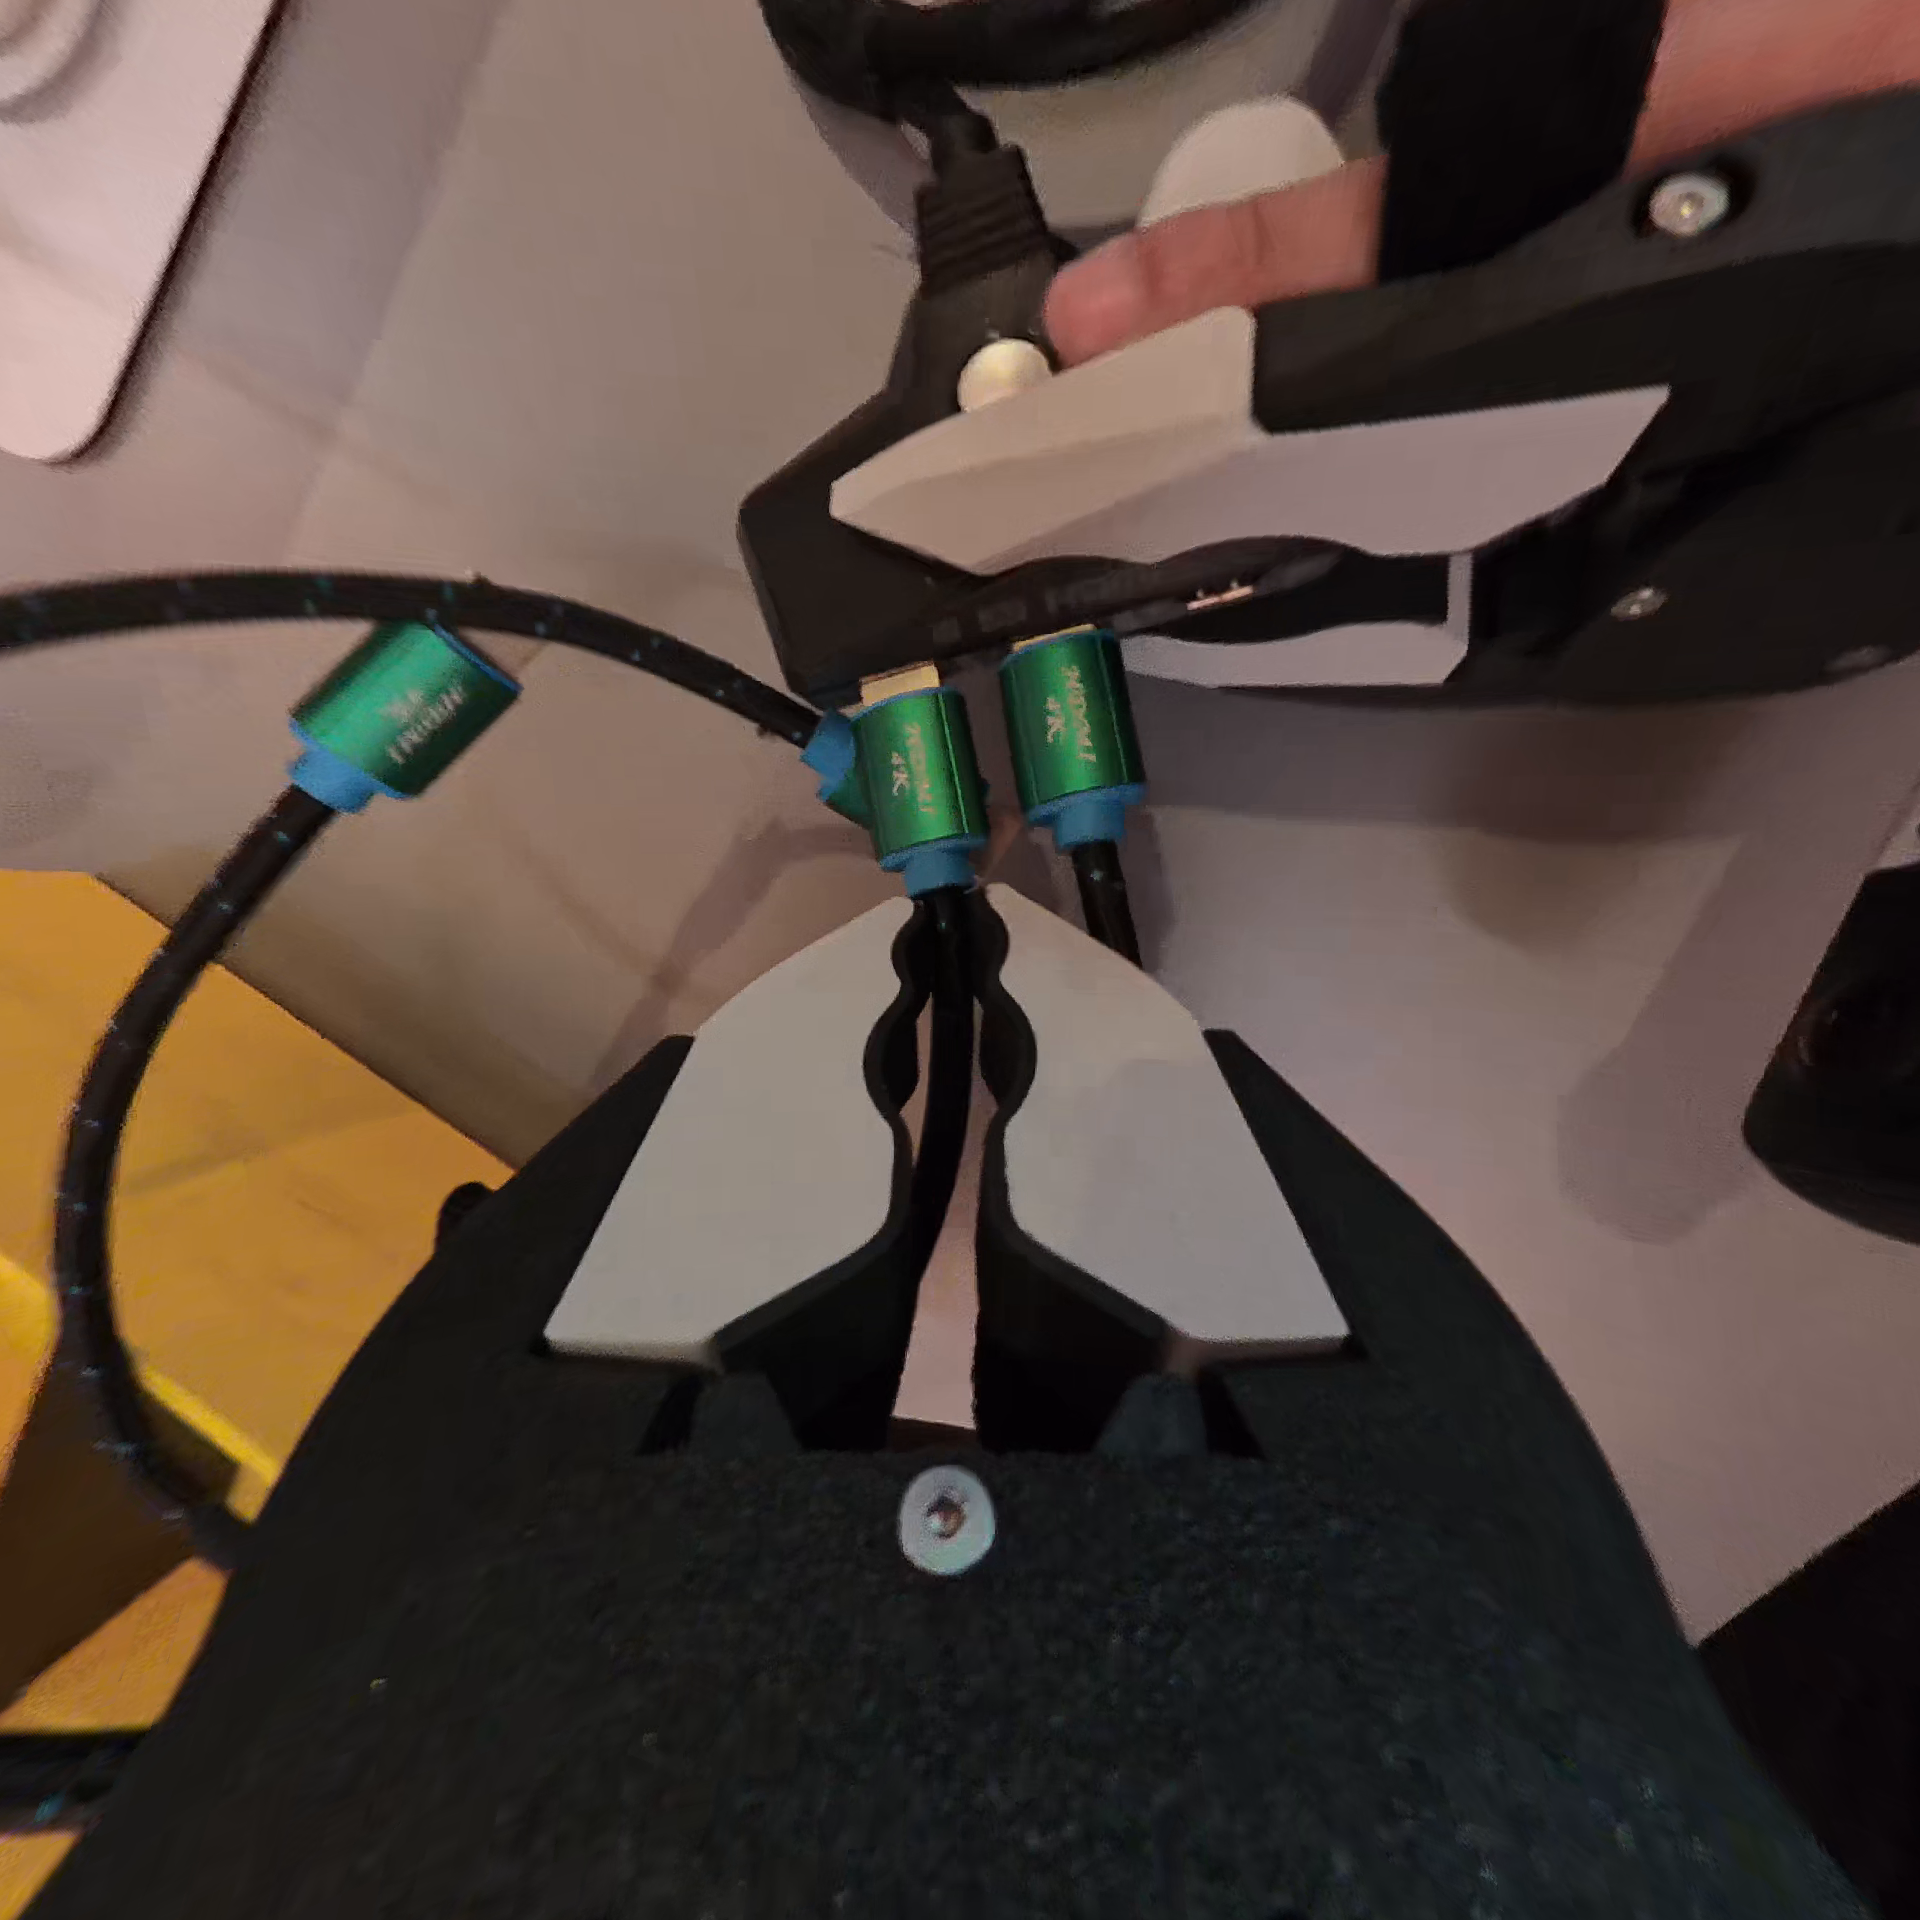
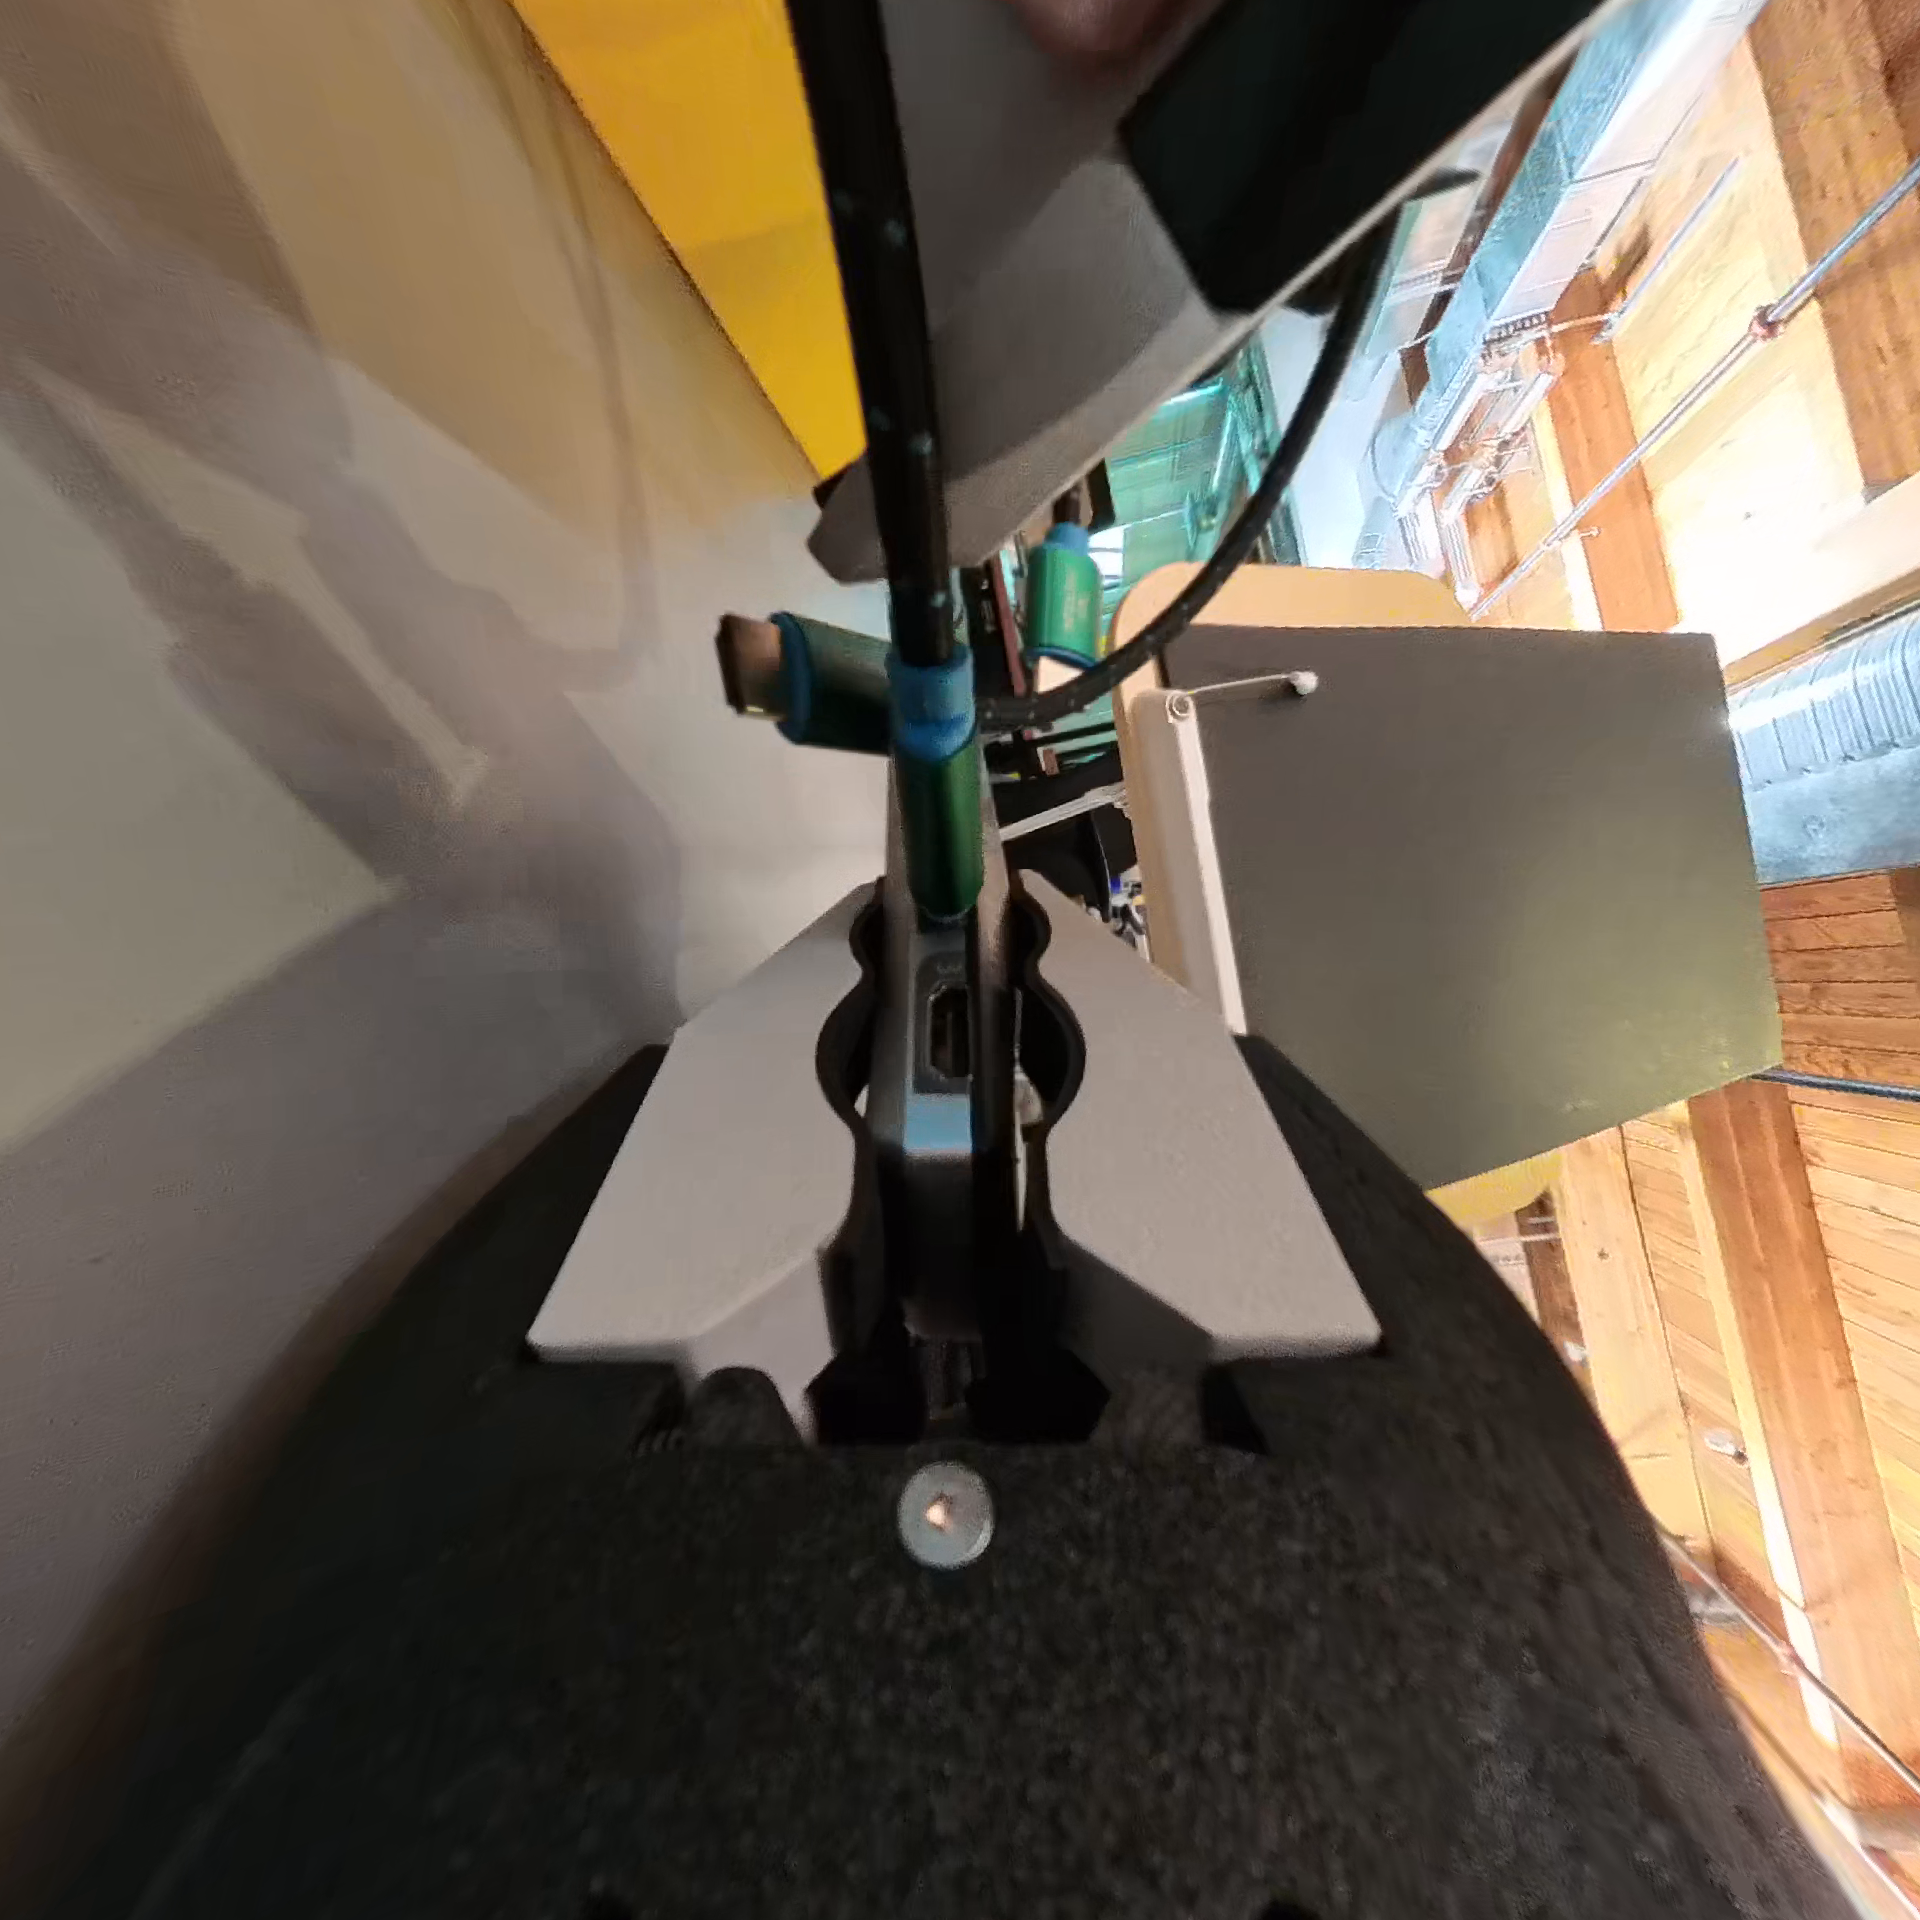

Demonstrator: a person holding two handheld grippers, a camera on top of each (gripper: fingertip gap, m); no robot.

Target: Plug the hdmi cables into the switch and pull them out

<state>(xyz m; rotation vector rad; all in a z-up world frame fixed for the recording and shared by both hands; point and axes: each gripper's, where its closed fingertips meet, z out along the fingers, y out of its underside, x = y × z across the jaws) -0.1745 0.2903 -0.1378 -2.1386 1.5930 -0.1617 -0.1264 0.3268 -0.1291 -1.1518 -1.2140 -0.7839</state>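
White tabletop [image 1: 582, 312], black HDMI switch [image 1: 831, 582] held up.
Left gripper [image 1: 948, 904] clamps a braided cable [image 1: 940, 1039] below its lettered green plug [image 1: 920, 779]; right gripper [image 2: 940, 914] clamps the switch.

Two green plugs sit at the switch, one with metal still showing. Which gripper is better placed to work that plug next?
Left. The left gripper is shut on the cable just behind the half-seated plug, in line with its port. The right gripper is shut on the switch, bracing it.
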